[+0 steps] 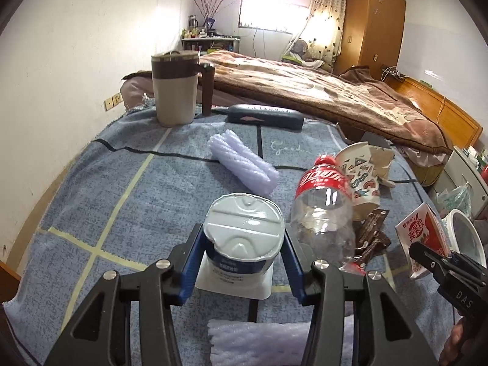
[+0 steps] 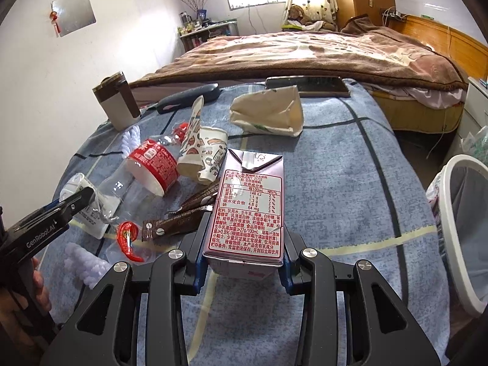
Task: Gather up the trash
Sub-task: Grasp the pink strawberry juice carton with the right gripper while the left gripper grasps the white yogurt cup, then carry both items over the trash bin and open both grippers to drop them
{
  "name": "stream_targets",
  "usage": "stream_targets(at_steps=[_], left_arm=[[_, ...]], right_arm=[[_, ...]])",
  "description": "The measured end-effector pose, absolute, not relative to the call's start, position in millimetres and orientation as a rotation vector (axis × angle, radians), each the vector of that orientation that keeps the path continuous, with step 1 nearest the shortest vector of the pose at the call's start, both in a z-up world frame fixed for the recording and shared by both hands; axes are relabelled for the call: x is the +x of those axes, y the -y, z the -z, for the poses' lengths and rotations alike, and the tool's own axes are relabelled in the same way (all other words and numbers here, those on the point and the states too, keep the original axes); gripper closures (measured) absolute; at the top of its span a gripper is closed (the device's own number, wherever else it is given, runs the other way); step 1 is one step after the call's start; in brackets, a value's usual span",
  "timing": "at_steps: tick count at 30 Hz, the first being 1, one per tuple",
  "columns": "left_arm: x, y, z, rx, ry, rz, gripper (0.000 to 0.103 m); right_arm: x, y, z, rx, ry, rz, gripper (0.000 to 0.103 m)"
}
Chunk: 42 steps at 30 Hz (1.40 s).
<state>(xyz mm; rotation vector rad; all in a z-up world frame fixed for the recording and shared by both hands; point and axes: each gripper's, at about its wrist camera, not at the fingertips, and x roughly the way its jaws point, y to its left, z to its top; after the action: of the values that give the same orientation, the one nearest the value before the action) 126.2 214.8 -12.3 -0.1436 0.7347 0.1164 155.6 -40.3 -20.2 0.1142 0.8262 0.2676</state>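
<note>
My left gripper [image 1: 242, 257] is shut on a white yogurt cup [image 1: 242, 231] with a foil lid, standing on the blue-grey cloth [image 1: 106, 201]. My right gripper [image 2: 244, 241] is shut on a pink milk carton [image 2: 248, 204], held over the cloth; the carton also shows in the left wrist view [image 1: 422, 238]. An empty plastic bottle [image 1: 323, 213] with a red label, a crushed paper cup [image 1: 363, 170] and brown sachets [image 1: 370, 236] lie between the grippers. A white trash bin [image 2: 460, 228] stands at the right, beside the cloth's edge.
A brown and cream jug [image 1: 175, 88], a dark glasses case [image 1: 265, 116], white foam netting [image 1: 244, 160], a torn paper bag [image 2: 270, 111] and a phone [image 2: 308, 85] lie further back. More foam [image 1: 259, 338] lies near me. A bed [image 2: 305, 55] stands behind.
</note>
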Motion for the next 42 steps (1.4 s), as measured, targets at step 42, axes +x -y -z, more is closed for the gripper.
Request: stream_targets(at_steps=[42], left_arm=[[95,-71,-49,-0.014,-0.616,0.136,0.052]], right_arm=[[117,138,-22,0.194,-0.693,-0.176,0.064]])
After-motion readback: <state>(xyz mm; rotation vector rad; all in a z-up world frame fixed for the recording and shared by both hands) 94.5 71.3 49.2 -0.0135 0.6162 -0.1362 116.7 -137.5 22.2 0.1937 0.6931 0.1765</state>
